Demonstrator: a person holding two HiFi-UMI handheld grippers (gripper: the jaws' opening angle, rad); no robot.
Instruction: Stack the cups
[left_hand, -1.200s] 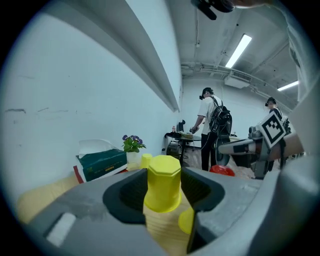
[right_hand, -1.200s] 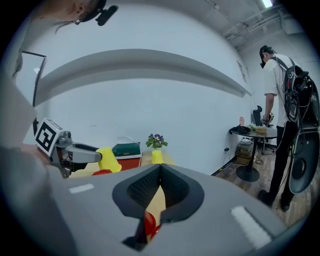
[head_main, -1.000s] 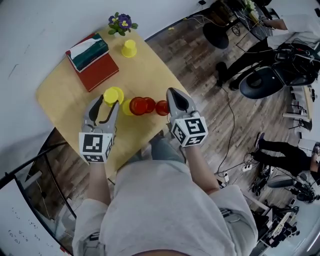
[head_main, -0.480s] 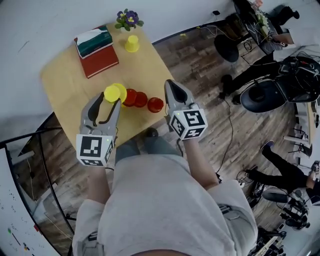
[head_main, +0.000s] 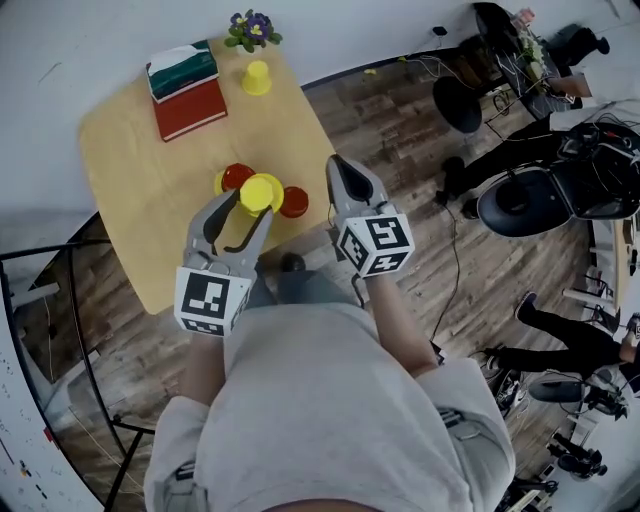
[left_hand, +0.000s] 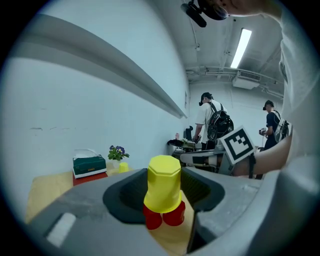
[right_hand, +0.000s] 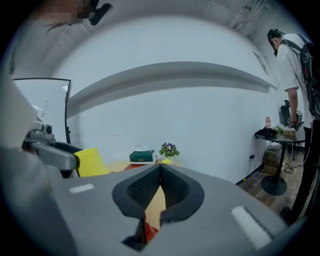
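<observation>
**Head view, read from left to right.** At the far left of the pale wooden table (head_main: 125, 190) we see a red book (head_main: 190, 112) with a green tissue box (head_main: 183, 68) lying on top of it. Just to their right, by the wall, stands a potted flower (head_main: 252, 27) with purple blooms. Near it is an upside-down far yellow cup (head_main: 257, 78), well apart from the other cups.

Nearer the person, the left gripper (head_main: 247, 207) reaches in over the table's near edge, with its marker cube toward the camera. Its jaws stand partly apart and are closed upon the held yellow cup (head_main: 262, 192). In the left gripper view we find this cup upside down, base uppermost, with the jaws against its sides.

The held cup hangs over two cups that stand on the table, the left red cup (head_main: 236, 176) and the right red cup (head_main: 295, 202). It overlaps both from above, and we cannot tell whether it touches them. In the left gripper view both red cups show directly beneath its rim.

Further right, the right gripper (head_main: 338, 172) lies near the right red cup without touching it. In the right gripper view we see its jaws pressed together along their length, with nothing between them.

Beyond the table to the right are a plank floor (head_main: 400, 130), a black office chair (head_main: 525, 195) and a person in dark trousers (head_main: 565, 308).
</observation>
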